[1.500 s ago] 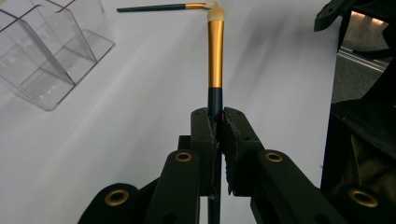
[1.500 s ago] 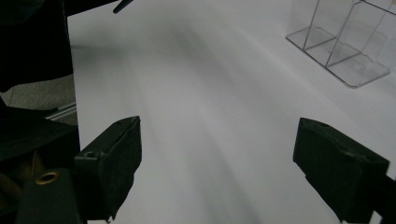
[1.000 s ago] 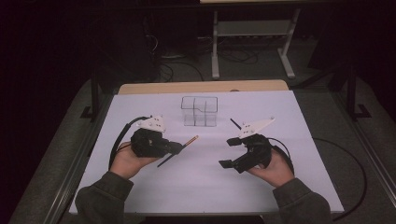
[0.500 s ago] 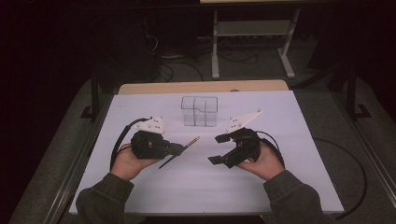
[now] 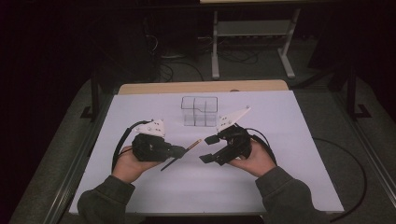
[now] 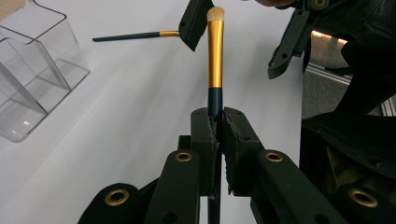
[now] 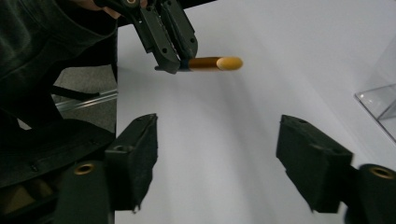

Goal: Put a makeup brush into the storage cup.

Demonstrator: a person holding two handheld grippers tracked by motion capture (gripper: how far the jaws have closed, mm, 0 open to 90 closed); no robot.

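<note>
Left gripper view: second brush point(image 6: 135, 35) beyond | left hand-held gripper point(image 6: 218, 122) clamps brush point(image 6: 215, 56) | right hand-held gripper point(image 7: 217, 144) closing, empty

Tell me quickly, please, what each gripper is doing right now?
Left gripper: shut on the makeup brush, gripping its dark handle.
Right gripper: open, nothing between its jaws, which have just been closing.

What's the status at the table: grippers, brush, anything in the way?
Left gripper shut on gold-and-black makeup brush. Right gripper open, jaws just been closing, nothing between them. Nothing between brush tip and right gripper.
</note>
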